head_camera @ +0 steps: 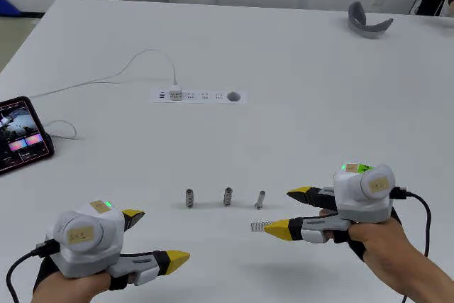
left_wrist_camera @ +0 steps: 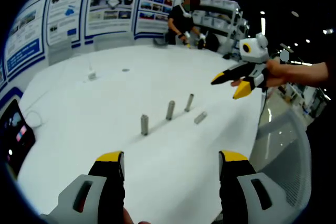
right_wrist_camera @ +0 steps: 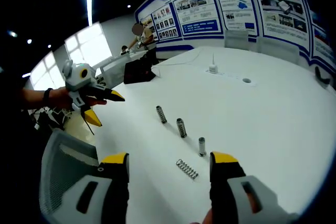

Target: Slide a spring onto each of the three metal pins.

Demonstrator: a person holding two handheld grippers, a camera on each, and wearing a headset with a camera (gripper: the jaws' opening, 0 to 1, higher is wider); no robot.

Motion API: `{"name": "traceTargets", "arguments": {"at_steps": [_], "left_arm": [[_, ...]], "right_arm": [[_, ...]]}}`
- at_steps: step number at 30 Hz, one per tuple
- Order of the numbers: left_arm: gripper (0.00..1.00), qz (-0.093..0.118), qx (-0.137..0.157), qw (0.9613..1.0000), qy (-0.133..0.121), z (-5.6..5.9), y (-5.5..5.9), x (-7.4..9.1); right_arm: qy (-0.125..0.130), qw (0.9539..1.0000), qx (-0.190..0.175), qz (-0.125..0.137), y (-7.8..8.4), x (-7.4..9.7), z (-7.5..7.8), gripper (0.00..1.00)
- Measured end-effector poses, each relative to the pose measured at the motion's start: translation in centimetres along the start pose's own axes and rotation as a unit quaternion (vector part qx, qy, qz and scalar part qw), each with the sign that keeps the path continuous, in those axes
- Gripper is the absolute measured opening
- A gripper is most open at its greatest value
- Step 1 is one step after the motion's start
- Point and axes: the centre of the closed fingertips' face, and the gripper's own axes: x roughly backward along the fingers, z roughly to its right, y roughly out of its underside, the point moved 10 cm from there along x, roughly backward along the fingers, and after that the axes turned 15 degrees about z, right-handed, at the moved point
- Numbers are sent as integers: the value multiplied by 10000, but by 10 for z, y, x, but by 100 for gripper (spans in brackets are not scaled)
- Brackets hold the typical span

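Since the left spring-covered metal pin (head_camera: 189, 197) and the middle spring-covered metal pin (head_camera: 228, 196) each wear a coil, the step in hand looks to be the last one. That is the bare grey metal pin (head_camera: 260, 199) at the right end of the short row, which stands toward the near edge of the white table (head_camera: 298, 69).

The small loose coiled steel spring (head_camera: 259, 226) lies flat on the surface between the bare pin and the near edge. It is just beside the lower yellow tip of the right gripper (head_camera: 289, 211), whose jaws stand wide and hold nothing. The left gripper (head_camera: 157, 235) hovers by the near edge, left of the row, its jaws equally wide and empty.

To do this well, pinch the spring lightly near one end so the coils are not crushed. Then tip it upright, line its open bore over the pin's top, and release only once it has started down.
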Motion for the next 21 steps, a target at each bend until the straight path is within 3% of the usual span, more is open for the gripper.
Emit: {"name": "traceTargets", "arguments": {"at_steps": [21], "left_arm": [[75,-68,-91,9998,161,5,-6,-11]], "right_arm": [[418,9984,-301,224,24,40,-16,69]]}}
